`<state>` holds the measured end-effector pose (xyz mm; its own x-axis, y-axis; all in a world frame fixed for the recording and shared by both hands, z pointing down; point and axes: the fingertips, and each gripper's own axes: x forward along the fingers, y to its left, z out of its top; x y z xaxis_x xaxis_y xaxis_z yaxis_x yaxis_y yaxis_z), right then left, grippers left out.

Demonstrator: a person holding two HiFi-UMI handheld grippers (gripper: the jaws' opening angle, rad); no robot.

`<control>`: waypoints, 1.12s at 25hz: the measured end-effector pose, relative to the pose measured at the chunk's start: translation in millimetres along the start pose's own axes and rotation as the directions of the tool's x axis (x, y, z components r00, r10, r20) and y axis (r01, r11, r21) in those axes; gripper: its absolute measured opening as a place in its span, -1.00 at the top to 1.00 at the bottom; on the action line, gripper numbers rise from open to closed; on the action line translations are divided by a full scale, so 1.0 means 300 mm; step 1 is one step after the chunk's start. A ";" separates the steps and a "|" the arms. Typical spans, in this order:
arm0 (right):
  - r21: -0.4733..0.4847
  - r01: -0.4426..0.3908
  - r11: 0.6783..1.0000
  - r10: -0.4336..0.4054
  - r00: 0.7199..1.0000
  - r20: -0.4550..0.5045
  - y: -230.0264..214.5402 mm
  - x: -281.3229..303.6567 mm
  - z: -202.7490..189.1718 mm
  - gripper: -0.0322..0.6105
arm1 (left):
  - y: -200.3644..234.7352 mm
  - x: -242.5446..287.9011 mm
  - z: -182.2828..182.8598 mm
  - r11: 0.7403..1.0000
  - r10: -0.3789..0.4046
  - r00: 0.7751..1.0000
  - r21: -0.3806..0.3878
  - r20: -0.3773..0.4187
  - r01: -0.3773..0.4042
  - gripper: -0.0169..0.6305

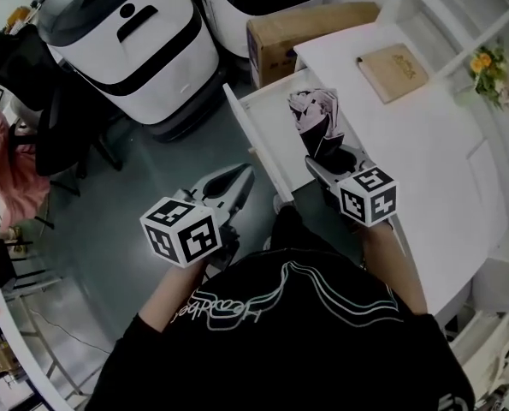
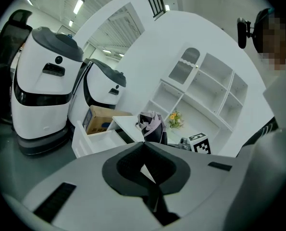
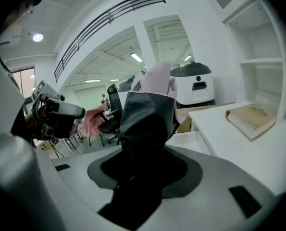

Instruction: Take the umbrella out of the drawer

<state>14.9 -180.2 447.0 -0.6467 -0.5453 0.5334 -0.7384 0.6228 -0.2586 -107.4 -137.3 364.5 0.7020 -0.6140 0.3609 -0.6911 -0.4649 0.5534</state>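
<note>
The folded umbrella (image 1: 316,120), black with pale lilac folds, sits upright between the jaws of the right gripper (image 1: 327,165), which are spread wide around its thick bundle and pressed against it. Its bunched top sticks out beyond the jaw tips, and the whole thing hangs clear above the open drawer (image 1: 247,135). From the right gripper view the umbrella (image 3: 150,105) fills the gap between the jaws completely. Beneath those jaws lies the white drawer, pulled out from the white tabletop (image 1: 425,144); off to their right side a tan book (image 1: 393,71) lies flat, with a small bunch of flowers (image 1: 487,67) further along. The left gripper (image 1: 237,182) hangs to the left of the drawer over the grey floor, its jaws brought together at the tips with nothing between them. Beyond both jaws stand a cardboard box (image 1: 297,28) and two white machines (image 1: 134,41).
</note>
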 end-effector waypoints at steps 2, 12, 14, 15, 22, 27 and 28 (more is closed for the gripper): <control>-0.006 -0.011 1.000 0.011 0.999 0.030 0.046 -0.058 0.009 0.25 | -0.035 -0.016 -0.002 1.000 -0.014 1.000 0.014 0.006 0.014 0.89; -0.008 -0.063 0.998 0.064 0.986 0.157 0.195 -0.230 0.074 0.25 | -0.132 -0.068 -0.004 0.998 -0.051 0.998 0.043 0.034 0.049 0.89; 0.000 -0.082 0.997 0.081 0.982 0.172 0.215 -0.241 0.081 0.25 | -0.136 -0.074 -0.006 0.998 -0.051 0.998 0.049 0.034 0.049 0.89; 0.006 -0.093 0.996 0.090 0.980 0.177 0.222 -0.246 0.083 0.25 | -0.135 -0.076 -0.007 0.998 -0.049 0.998 0.049 0.034 0.047 0.89; 0.032 -0.118 0.993 0.110 0.975 0.195 0.219 -0.256 0.094 0.25 | -0.132 -0.065 -0.017 0.997 -0.048 0.999 0.054 0.020 0.047 0.89; 0.035 -0.125 0.992 0.115 0.974 0.195 0.215 -0.249 0.111 0.25 | -0.139 -0.056 -0.013 0.997 -0.056 0.998 0.054 0.012 0.055 0.89; 0.038 -0.124 0.992 0.114 0.974 0.196 0.210 -0.249 0.111 0.25 | -0.139 -0.051 -0.013 0.997 -0.056 0.998 0.053 0.010 0.055 0.89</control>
<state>10.4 -119.0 364.0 -0.7517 -0.5698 0.3320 -0.6592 0.6638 -0.3532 -88.8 -106.0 338.9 0.7379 -0.5932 0.3219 -0.6593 -0.5316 0.5316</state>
